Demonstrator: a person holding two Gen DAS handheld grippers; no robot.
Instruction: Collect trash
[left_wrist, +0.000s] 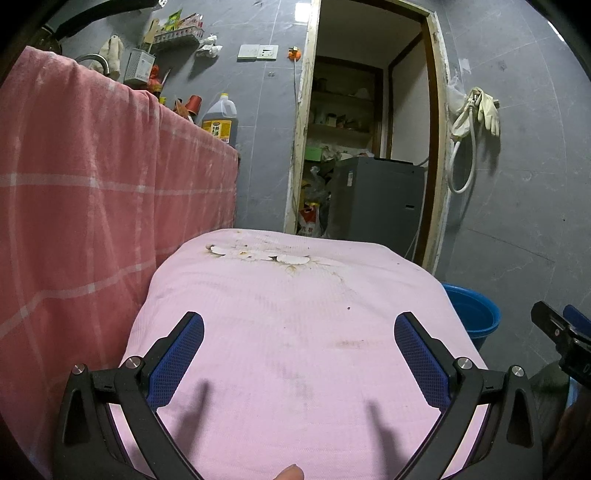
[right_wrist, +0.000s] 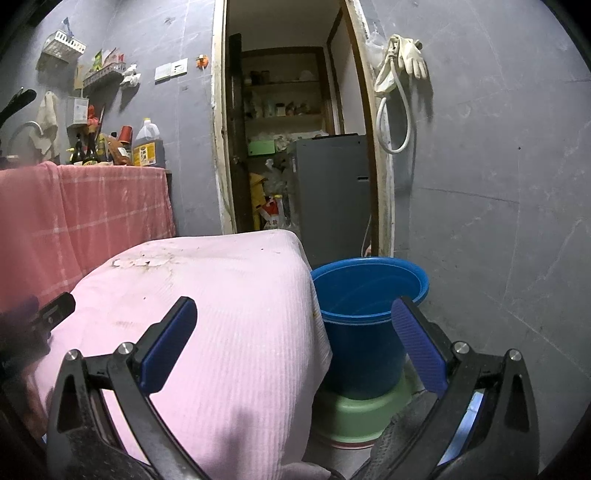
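Both tools gape wide, empty: left tool (left_wrist: 299, 354), right tool (right_wrist: 295, 343). Trash flakes (left_wrist: 258, 254) ahead on tabletop (left_wrist: 295, 332) look thin, light, brittle; pinch edges gently.

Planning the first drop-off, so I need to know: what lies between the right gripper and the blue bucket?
Nothing: in the right wrist view the right gripper hangs open with bare air up to the blue bucket. The pink cloth hangs beside it.

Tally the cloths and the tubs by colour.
Pink cloth: 1
Red checked cloth: 1
Blue bucket: 1
Green basin: 1
Total: 4
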